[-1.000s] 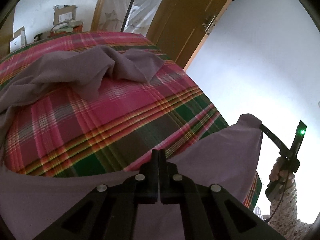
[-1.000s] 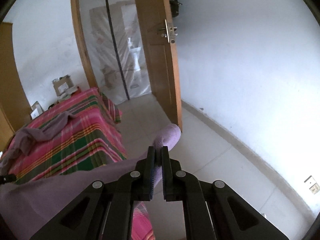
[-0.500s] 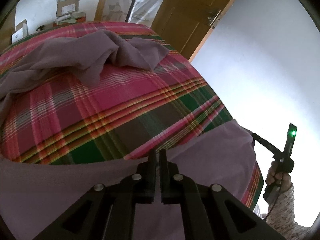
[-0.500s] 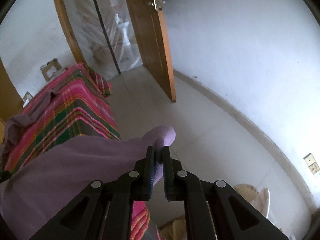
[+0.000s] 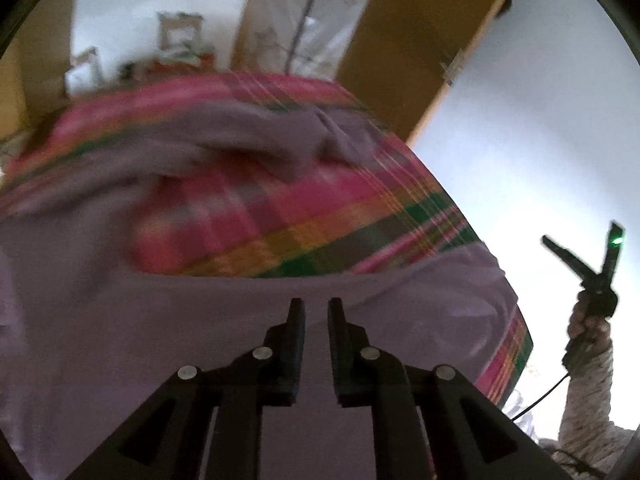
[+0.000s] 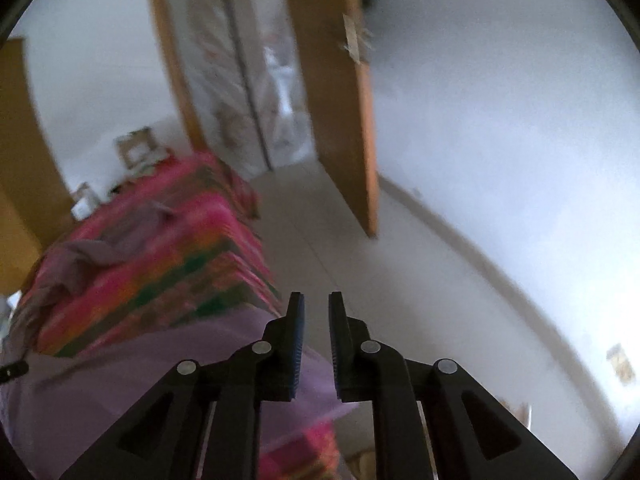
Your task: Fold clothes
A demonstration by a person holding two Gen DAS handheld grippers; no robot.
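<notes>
Now | both tools narrowly parted, empty | purple garment (image 5: 192,340) on plaid bed (image 5: 280,216) | wooden door (image 6: 336,92) ajar

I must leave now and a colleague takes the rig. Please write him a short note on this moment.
Left gripper: open, holds nothing, above the garment.
Right gripper: open, holds nothing, past the bed edge.
The near part of the purple garment lies spread on the plaid bed; its far part is bunched.
Done: near part laid down.
Left: smooth the far part, then fold.
</notes>
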